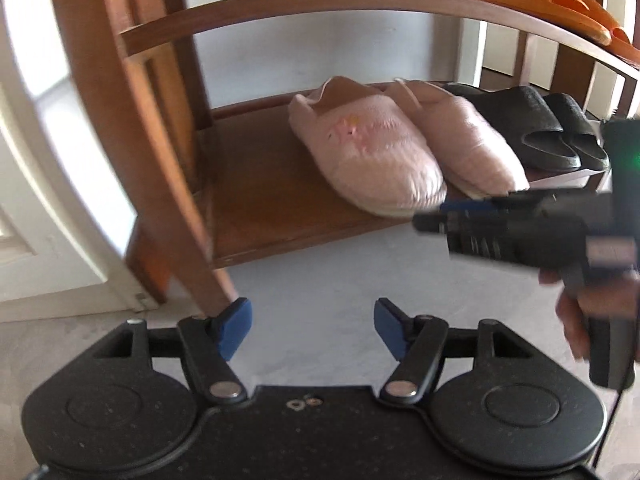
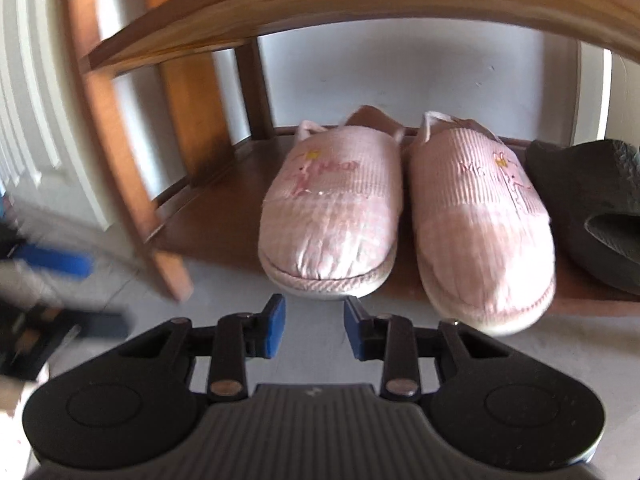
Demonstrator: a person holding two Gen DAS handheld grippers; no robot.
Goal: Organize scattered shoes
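Pink slippers (image 2: pixel 404 216) parked side by side on the bottom shelf (image 1: pixel 256 200), toes hanging over the edge

Both the left gripper (image 1: pixel 312 326) and right gripper (image 2: pixel 315 328) are held apart and empty; any tidying is probably best done with gentle toe nudges, keeping clear of the black slides (image 1: pixel 540 128).

A home entryway, by the look of it: a wooden shoe rack (image 1: pixel 256 208) stands on grey floor against a white wall, holding pink slippers (image 2: pixel 332 216), black slides (image 1: pixel 532 128) and (one shelf up) orange sandals (image 1: pixel 560 4).
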